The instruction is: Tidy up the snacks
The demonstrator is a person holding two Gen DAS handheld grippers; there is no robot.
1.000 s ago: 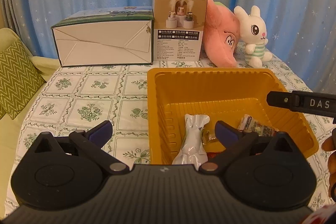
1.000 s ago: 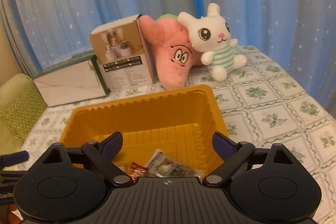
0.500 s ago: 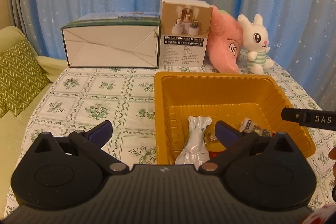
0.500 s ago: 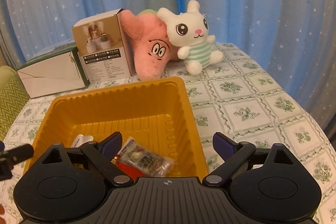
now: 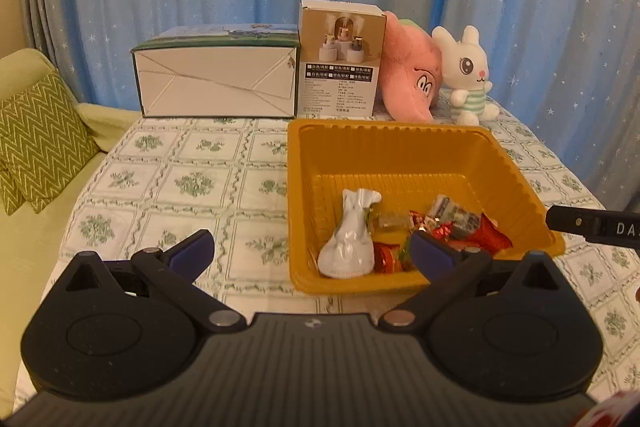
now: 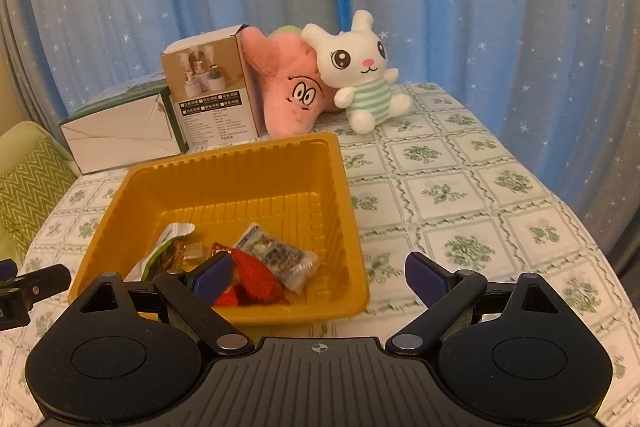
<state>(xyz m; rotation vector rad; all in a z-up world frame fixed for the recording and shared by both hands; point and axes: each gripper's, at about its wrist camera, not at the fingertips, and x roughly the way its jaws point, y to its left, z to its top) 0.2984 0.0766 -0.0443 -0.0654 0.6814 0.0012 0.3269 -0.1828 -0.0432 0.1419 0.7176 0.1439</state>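
**Snacks gathered in the yellow tray, both claws empty**

The surface, covered by a cloth with a green floral print, takes up most of both views, with blue star-patterned curtains hanging behind it. At its far edge lies a long white box with a green top, and an upright product box stands just beside it. A pink plush leans against that box, and a white rabbit plush sits touching the pink one.

The yellow tray sits near the middle of the surface, in front of the boxes and plush toys. The snacks lie in its near part: a white pouch to the left, red wrappers in the middle, and a clear printed packet toward the right, all close together.

The left claw hangs above the near left corner of the tray, jaws spread wide and holding nothing. The right claw hovers over the tray's near right corner, its jaws likewise wide apart and empty.
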